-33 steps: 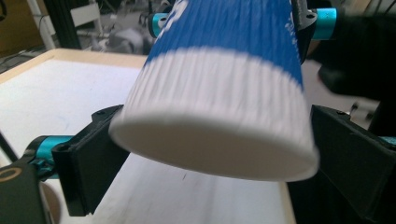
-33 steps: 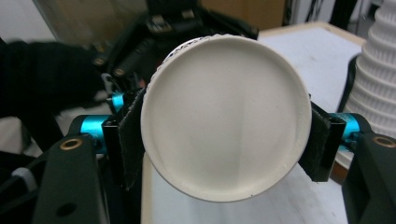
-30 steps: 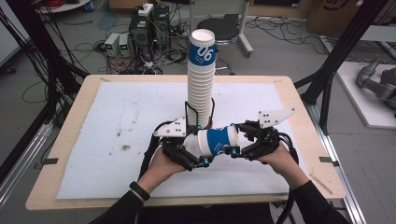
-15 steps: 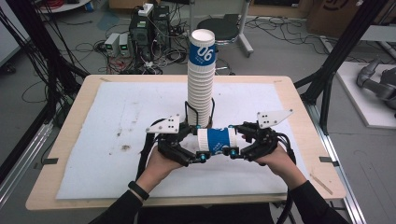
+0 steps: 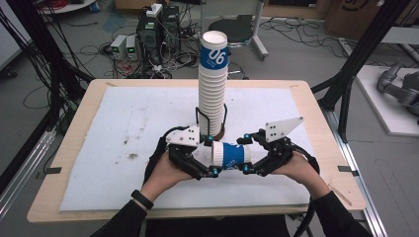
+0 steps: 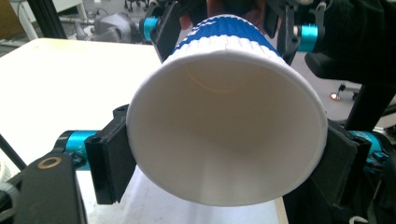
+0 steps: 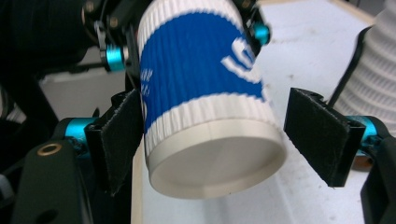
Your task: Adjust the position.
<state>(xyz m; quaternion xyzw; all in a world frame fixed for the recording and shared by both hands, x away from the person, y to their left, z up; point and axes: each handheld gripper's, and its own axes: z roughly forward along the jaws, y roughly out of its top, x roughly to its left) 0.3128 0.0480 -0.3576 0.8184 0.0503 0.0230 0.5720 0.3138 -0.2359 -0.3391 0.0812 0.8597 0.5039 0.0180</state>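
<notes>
- Left gripper [image 5: 213, 157] has just been closing and now clamps the rim end of a blue-and-white paper cup [image 5: 231, 155], its black pads pressed on either side of the wide mouth in the left gripper view [image 6: 226, 123].
- Right gripper [image 5: 244, 155] has just been opening: in its own view the base of the paper cup [image 7: 205, 98] sits between the jaws, with a clear gap to the pad on the right; whether the pad on the left touches the wall I cannot tell.
- Cup lies on its side in the air between the two grippers, mouth toward the left hand [image 5: 165, 173], base toward the right hand [image 5: 296, 168], just above the white mat [image 5: 123, 128].
- Directly behind the cup stands a tall stack of paper cups [image 5: 213, 89], upright in a black wire holder [image 5: 198, 118] near the middle of the mat.
- Mat covers most of the wooden tabletop [image 5: 316, 123], with a few dark specks at its left.
- Beyond the tabletop: cables and electronics boxes [image 5: 148, 34] on the floor.
</notes>
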